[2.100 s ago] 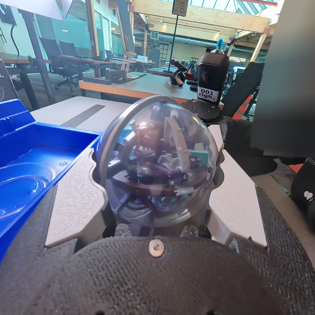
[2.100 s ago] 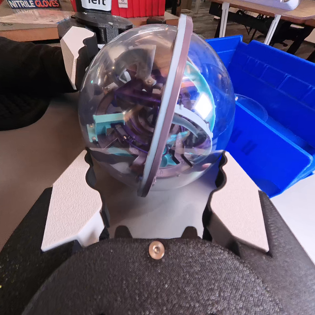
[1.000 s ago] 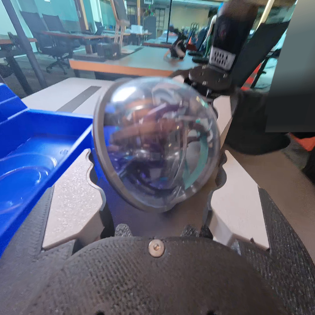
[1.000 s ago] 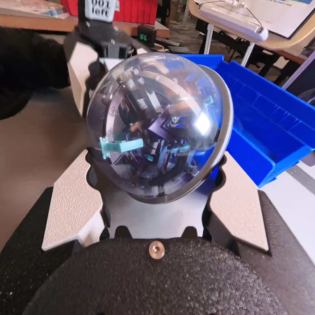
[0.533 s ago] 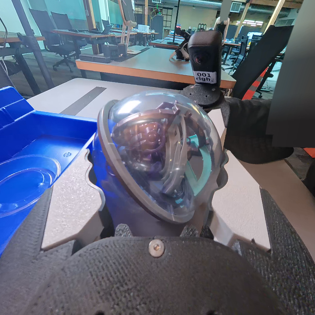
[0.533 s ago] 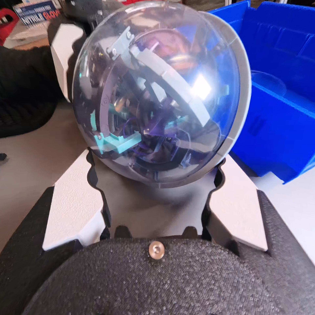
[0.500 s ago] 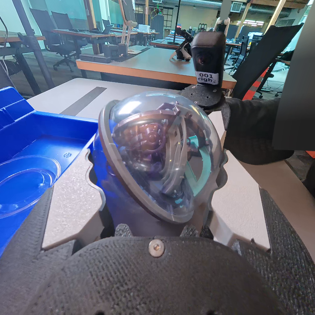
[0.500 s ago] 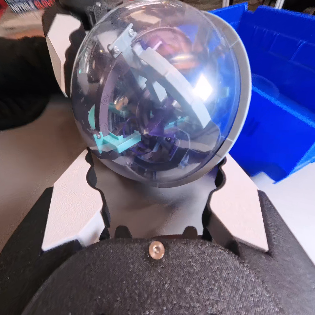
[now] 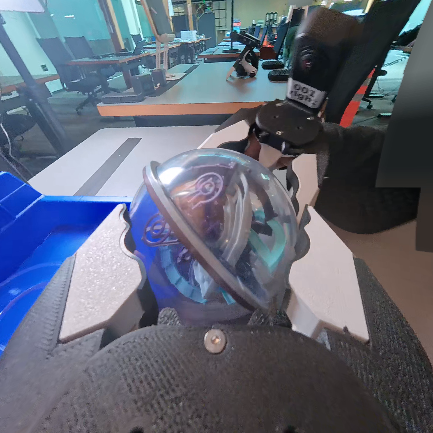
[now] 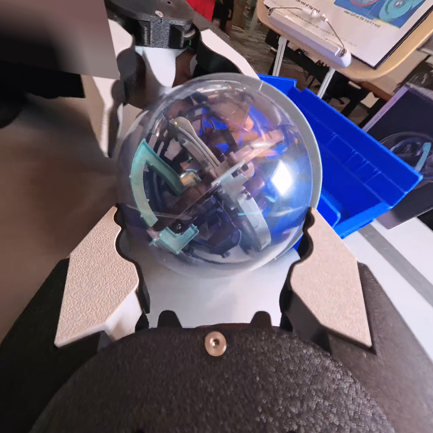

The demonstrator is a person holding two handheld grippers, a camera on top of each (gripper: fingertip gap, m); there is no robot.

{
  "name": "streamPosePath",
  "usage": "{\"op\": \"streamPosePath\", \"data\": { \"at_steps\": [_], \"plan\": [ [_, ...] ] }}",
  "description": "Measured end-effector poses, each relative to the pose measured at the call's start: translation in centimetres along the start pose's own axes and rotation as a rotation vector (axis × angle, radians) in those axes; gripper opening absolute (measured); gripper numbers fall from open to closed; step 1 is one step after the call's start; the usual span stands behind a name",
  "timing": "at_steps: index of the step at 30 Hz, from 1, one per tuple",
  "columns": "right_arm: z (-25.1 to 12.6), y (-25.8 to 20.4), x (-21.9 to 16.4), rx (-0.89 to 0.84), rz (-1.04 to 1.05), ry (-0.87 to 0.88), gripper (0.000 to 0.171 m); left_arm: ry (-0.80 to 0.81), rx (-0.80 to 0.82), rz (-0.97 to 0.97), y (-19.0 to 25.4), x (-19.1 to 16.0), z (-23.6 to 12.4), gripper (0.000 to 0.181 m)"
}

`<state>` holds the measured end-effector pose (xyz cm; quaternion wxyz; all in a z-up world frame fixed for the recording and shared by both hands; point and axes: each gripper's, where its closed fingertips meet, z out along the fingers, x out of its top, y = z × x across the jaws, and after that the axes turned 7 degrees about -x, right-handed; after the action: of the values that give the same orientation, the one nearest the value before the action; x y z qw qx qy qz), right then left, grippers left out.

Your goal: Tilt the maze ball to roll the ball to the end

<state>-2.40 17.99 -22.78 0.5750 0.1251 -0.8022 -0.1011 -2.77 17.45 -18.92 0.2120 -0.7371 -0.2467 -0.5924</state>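
Maze ball cradled between two claws, tipped over the desk beside the blue bin.

The maze ball (image 9: 218,234) fills the centre of both wrist views, its grey seam ring running slantwise, so it sits tilted. The left claw (image 9: 214,243) is clamped on its sides, pale fingers (image 9: 98,264) pressed against the shell; the right claw (image 10: 213,234) is clamped on it from the opposite side. A small metal ball (image 10: 188,179) shows just left of centre in the right wrist view, beside a teal track piece. The shell looks hard, smooth and slippery, probably light and hollow, with thin tracks inside that a hard knock might jar. A hold across the widest part seems safest. The blue bin (image 9: 35,225) lies at centre left of the left wrist view, the desk (image 9: 77,164) beyond it.
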Motion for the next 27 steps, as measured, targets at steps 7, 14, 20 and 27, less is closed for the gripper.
{"op": "streamPosePath", "data": {
  "at_steps": [7,14,20,27],
  "plan": [
    [0.2,-0.4,-0.8,0.098,0.162,0.031,0.138,0.070,-0.098,0.102,1.0,-2.1,-2.7,0.151],
    [0.5,-0.7,-0.9,0.196,0.373,0.061,0.140,-0.067,-0.036,0.275,-0.1,-4.7,-1.1,0.159],
    [0.5,-1.6,-1.2,0.347,0.631,-0.001,0.145,0.040,-0.097,0.084,0.4,-2.9,-1.0,0.158],
    [-1.0,0.8,0.3,0.094,0.291,0.012,0.146,0.030,-0.095,0.021,0.2,-2.8,-0.9,0.156]
  ]
}}
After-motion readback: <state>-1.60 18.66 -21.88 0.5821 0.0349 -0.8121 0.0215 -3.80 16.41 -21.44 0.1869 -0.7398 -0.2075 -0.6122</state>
